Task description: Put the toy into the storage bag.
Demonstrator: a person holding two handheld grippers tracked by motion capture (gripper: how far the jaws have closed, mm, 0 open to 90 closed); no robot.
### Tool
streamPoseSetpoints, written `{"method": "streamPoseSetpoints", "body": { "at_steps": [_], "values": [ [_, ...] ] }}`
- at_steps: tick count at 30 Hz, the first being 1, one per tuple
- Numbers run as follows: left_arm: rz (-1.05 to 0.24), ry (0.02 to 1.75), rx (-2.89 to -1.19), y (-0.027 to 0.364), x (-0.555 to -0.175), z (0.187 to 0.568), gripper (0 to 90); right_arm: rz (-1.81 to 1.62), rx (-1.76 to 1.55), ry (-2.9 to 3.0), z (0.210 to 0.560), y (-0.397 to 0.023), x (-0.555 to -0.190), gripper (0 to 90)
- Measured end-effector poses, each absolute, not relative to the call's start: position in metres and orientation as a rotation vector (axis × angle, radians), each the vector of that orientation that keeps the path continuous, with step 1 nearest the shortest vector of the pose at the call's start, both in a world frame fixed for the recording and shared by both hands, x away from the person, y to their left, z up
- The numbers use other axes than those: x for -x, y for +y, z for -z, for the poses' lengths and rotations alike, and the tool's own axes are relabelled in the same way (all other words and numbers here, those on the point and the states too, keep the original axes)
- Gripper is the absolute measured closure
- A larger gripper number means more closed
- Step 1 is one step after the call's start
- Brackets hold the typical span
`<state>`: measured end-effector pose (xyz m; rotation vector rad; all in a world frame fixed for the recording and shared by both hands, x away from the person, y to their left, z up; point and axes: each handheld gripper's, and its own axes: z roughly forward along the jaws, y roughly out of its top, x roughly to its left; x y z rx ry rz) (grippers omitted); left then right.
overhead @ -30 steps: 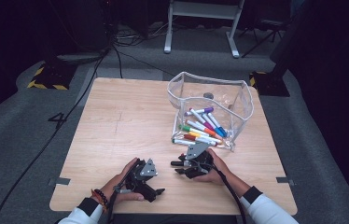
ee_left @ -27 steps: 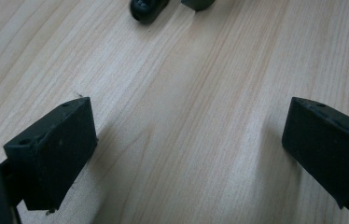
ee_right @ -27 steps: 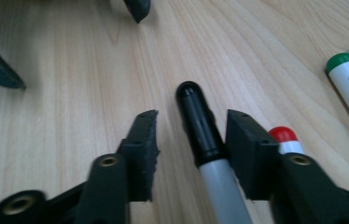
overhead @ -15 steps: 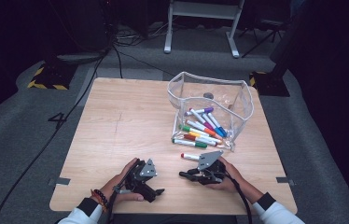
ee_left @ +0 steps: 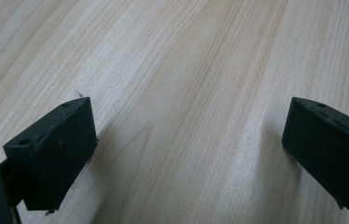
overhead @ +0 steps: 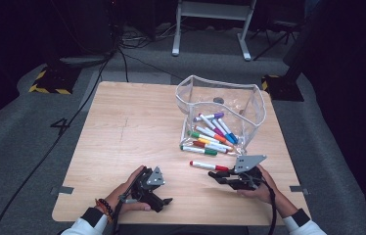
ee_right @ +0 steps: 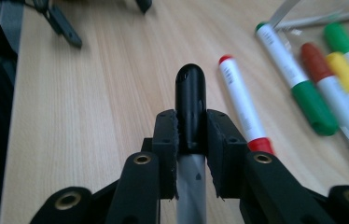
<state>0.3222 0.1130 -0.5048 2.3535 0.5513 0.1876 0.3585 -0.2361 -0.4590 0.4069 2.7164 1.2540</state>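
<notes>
The right gripper (ee_right: 191,130) is clamped on a black-capped marker with a grey barrel (ee_right: 190,100), held low over the pale wooden table (overhead: 122,127) near its front edge. Just beside it lies a red-capped white marker (overhead: 209,166) — apart from the cluster spilling out of the clear plastic pouch (overhead: 249,98). The left gripper (ee_left: 186,149) rests near the front edge with jaws spread wide over bare wood; the table's left half lies open.
</notes>
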Motion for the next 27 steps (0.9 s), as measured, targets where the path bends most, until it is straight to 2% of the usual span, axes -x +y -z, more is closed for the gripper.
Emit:
{"method": "streamPoseSetpoints", "body": {
  "at_steps": [11, 27],
  "values": [
    [-0.188, 0.553, -2.354, 0.113, -0.322, 0.505, 3.3, -1.354, -0.432, 2.533, 0.406, -0.264, -0.360, 74.7],
    [-0.188, 0.554, -2.354, 0.113, -0.322, 0.505, 3.3, -1.360, -0.428, 2.422, 0.345, -0.271, -0.373, 74.7]
  ]
}}
